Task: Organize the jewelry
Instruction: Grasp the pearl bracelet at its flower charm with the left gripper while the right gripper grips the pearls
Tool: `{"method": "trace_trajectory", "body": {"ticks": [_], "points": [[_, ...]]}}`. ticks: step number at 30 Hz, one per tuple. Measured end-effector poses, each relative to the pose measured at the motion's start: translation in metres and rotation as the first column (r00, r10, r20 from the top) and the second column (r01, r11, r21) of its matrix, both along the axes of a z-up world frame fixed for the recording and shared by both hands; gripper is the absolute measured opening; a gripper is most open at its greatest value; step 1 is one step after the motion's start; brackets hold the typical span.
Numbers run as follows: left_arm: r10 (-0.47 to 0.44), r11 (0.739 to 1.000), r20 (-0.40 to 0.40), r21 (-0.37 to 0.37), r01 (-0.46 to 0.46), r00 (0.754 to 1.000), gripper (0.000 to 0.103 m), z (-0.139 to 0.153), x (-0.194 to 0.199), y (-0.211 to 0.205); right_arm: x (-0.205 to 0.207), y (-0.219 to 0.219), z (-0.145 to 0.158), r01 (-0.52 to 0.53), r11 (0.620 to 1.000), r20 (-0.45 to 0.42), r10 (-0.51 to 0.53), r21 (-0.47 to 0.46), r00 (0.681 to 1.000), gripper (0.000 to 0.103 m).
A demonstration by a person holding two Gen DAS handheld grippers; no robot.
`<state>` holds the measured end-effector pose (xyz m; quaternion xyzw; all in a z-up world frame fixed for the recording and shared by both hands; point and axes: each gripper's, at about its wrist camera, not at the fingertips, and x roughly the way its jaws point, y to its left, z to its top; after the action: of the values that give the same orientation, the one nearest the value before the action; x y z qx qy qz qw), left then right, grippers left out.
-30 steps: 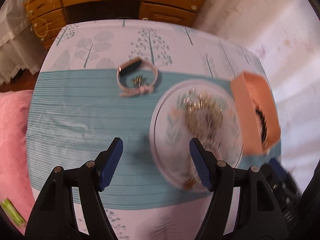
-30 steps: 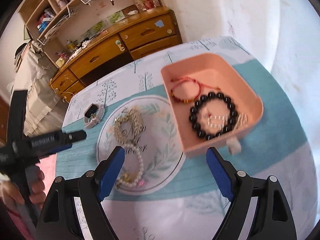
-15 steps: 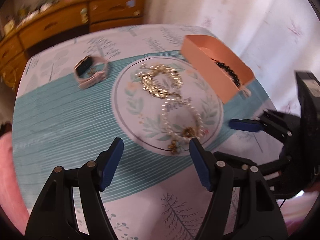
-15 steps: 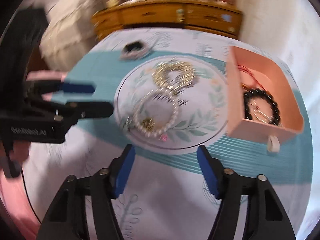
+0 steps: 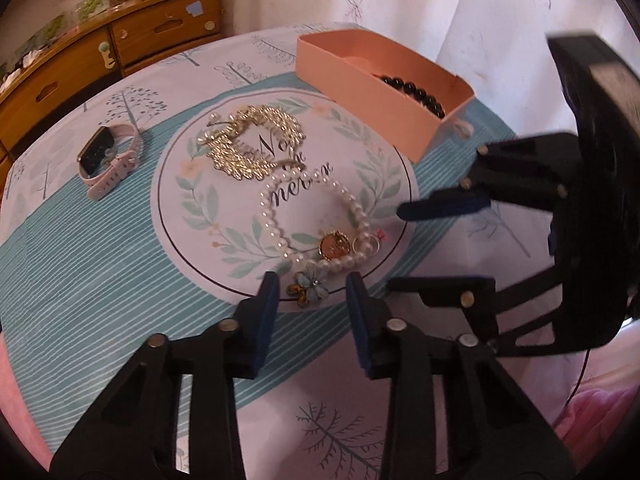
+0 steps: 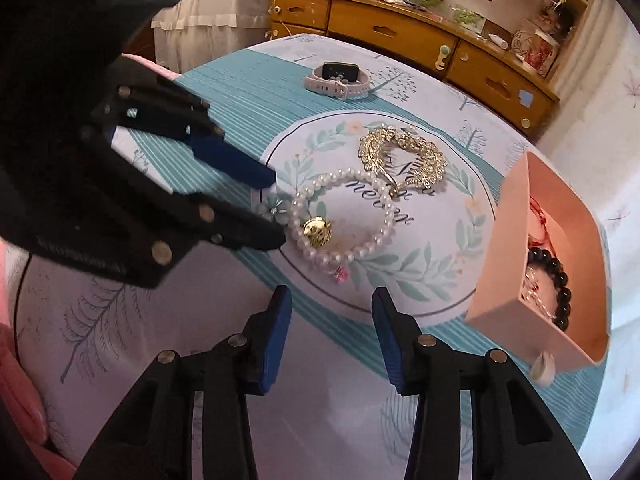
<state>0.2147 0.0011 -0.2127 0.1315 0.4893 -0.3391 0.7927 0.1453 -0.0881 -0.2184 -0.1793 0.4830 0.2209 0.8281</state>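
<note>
At the bottom centre of my left wrist view, my left gripper (image 5: 312, 292) is narrowed, its fingers having just been closing, and it straddles the flower charm (image 5: 312, 286) without pinching it. The pearl bracelet (image 5: 316, 216) loops away up-frame on the surface (image 5: 100, 280). My right gripper (image 6: 332, 308) is also closing and empty, and sits farther off. Beyond lies the pink box (image 5: 380, 80).

Black hand-held gripper (image 5: 310, 286), blue pads (image 5: 267, 312), silver screws
</note>
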Motion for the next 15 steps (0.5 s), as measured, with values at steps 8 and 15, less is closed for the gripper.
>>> {"method": "trace_trajectory", "body": {"ticks": [8,15], "points": [[-0.017,0.999,0.023,-0.027,0.017,1.0,0.015,0.003,0.001,0.002,0.013,0.002,0.0,-0.017,0.998,-0.023,0.019,0.063,1.0,0.03],[0.01,0.999,0.026,-0.044,-0.009,1.0,0.015,0.005,0.003,0.012,0.017,0.006,0.0,-0.025,0.997,-0.033,0.027,0.077,0.999,0.018]]}}
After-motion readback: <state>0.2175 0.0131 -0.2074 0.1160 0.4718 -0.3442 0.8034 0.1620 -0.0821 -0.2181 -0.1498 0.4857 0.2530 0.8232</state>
